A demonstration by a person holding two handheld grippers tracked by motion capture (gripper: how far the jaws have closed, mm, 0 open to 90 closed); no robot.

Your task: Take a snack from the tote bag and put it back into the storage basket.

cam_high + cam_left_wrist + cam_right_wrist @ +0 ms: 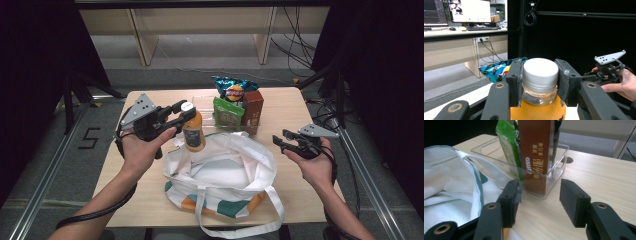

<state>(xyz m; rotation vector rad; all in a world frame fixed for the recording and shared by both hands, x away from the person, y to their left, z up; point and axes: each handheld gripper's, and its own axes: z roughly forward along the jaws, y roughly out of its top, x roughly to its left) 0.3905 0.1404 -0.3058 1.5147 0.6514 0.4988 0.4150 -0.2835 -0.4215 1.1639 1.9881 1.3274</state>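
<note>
Risk: the bottle [193, 131] may slip, since the grip is only on the neck just under the white cap [539, 71]; its base could also catch the bag's rim.
Bottle: centre-left of the high view, upright, hanging over the rim of the white bag [225, 172].
Left gripper [181, 114]: clamped on the bottle's neck, one jaw each side.
Right gripper [281, 141]: empty, jaws apart, centre-right, facing the clear bin [554, 167] of snacks.

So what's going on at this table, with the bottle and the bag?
A person is packing snacks. The left gripper is clamped on the neck of an orange juice bottle with a white cap, holding it over the open white cloth tote bag. The right gripper waits open beside the clear plastic bin holding a brown biscuit box.
</note>
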